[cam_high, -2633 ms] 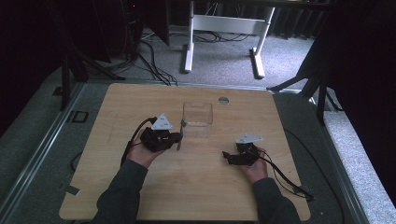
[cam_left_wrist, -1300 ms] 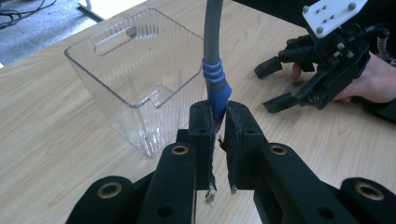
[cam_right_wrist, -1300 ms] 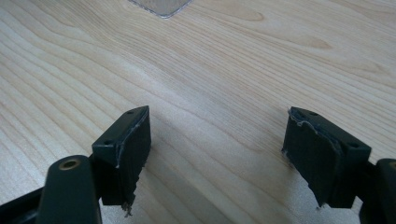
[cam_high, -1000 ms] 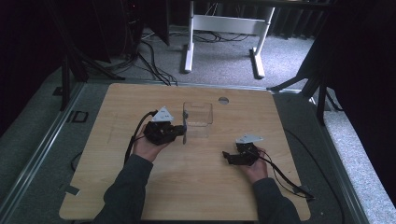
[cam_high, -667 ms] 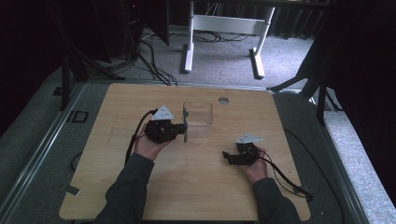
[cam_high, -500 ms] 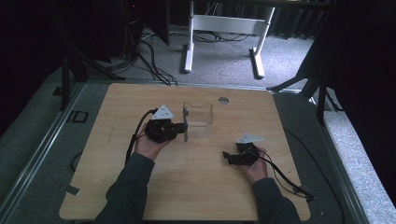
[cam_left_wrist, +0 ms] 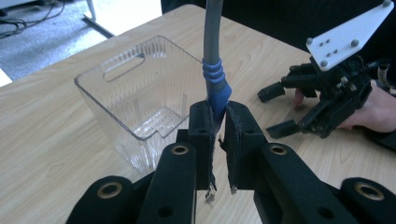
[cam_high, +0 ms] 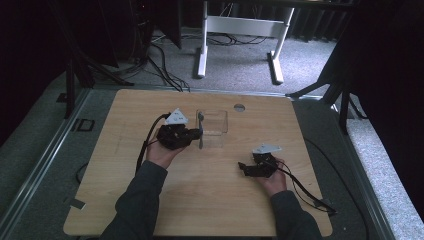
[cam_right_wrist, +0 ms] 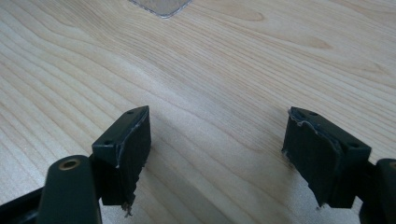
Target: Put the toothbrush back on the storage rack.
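Clearly we have the slim grey utensil with its blue ribbed grip (cam_left_wrist: 215,81) clamped at that grip in our left gripper (cam_left_wrist: 217,128), standing upright just beside the clear ribbed plastic bin (cam_left_wrist: 135,88) on the wooden table (cam_high: 215,200). It looks light, stiff and smooth, so holding the rubbery blue part seems safest. Our right gripper (cam_right_wrist: 217,154) rests released, well apart.

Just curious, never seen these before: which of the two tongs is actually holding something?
The left tongs, beside the clear bin: shut on a spoon's blue handle. The right tongs stand open over bare table.
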`<state>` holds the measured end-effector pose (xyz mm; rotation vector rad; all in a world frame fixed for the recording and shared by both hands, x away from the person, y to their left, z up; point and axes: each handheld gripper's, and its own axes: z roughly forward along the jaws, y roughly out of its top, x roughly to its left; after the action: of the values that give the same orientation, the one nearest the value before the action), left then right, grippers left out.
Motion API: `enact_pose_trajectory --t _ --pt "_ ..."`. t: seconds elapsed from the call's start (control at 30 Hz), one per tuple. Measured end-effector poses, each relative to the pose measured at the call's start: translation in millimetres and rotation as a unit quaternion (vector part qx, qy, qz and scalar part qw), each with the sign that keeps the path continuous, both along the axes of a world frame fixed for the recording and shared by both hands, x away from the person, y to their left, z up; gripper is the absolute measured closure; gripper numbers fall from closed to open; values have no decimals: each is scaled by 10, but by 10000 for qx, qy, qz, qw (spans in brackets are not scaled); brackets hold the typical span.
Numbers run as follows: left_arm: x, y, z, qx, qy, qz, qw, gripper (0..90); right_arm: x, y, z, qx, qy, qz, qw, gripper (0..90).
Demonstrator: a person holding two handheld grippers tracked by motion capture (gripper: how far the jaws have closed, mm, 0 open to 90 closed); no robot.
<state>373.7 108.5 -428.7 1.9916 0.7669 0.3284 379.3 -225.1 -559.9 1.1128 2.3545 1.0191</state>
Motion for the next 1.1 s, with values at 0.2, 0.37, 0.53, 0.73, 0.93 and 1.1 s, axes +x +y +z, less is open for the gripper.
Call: enact_pose_trajectory --t 0.2,0.37,0.53,0.73,0.93,1.1 --pt "26 14 23 -62 -6 51 10000 816 0 0 0 1 -1 0 10000 228" --pt "41 -6 53 -89 -29 41 9999 816 2 -1 -1 -4 -14 6 10000 228" --pt "60 -27 78 -121 -64 42 9999 816 1 -1 0 -2 -8 3 10000 228" --pt "81 -38 99 -181 -72 71 9998 816 2 -1 0 -3 -8 12 10000 228" --pt "108 -55 139 -185 -105 81 9997 816 3 -2 0 -2 -7 14 10000 228" --pt "136 -68 159 -223 -108 91 9997 816 3 -2 0 -1 -7 18 10000 228"
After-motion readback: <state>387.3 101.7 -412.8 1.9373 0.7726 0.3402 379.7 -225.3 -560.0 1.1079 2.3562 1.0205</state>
